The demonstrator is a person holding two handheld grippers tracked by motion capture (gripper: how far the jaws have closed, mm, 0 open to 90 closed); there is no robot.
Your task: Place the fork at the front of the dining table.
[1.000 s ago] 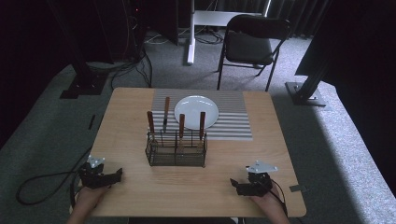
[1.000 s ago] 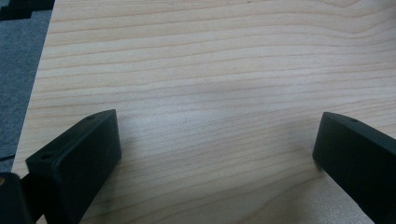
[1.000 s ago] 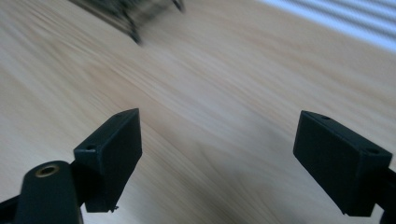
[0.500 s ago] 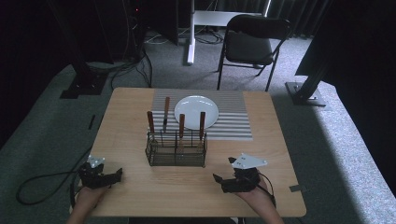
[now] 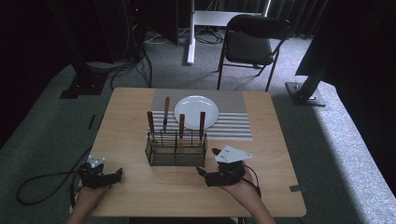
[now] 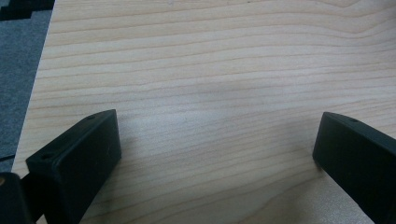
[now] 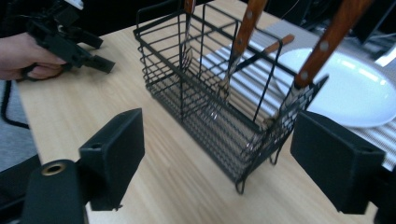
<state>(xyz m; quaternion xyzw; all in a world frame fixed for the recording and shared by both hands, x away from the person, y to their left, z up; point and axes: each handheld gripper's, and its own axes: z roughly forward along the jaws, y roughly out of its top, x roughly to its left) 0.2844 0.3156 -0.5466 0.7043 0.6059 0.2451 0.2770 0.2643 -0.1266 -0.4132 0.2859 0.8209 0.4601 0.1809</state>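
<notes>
- The right gripper [image 5: 201, 171] sits on the near part of the light wooden table [image 5: 126, 116], pointed at the black wire mesh caddy [image 5: 176, 148]. Its jaws stand wide apart with nothing between them, the caddy's near right corner framed in the gap in the right gripper view.
- The left gripper [image 5: 116, 174] rests near the table's near left corner, well apart from the caddy. Its jaws are spread wide over bare wood and hold nothing.
- The caddy stands mid-table, just near of the white round plate [image 5: 196, 111] on the grey striped placemat [image 5: 233, 116]. Three wooden-handled utensils [image 5: 181, 127] stand upright in it; a fourth wooden-handled piece [image 5: 166, 112] lies on the mat just left of the plate.
- The step looks like an approach to one handle, probably the right-hand one [image 7: 334, 37]. It would go best with a raised, level gripper closing across the flat sides of the wood, above the wire rim.
- The handles are smooth brown wood with pale rivets, narrow and likely slick, so a centred grip matters.
- The thin wire grid could snag a tine; lift straight up.
</notes>
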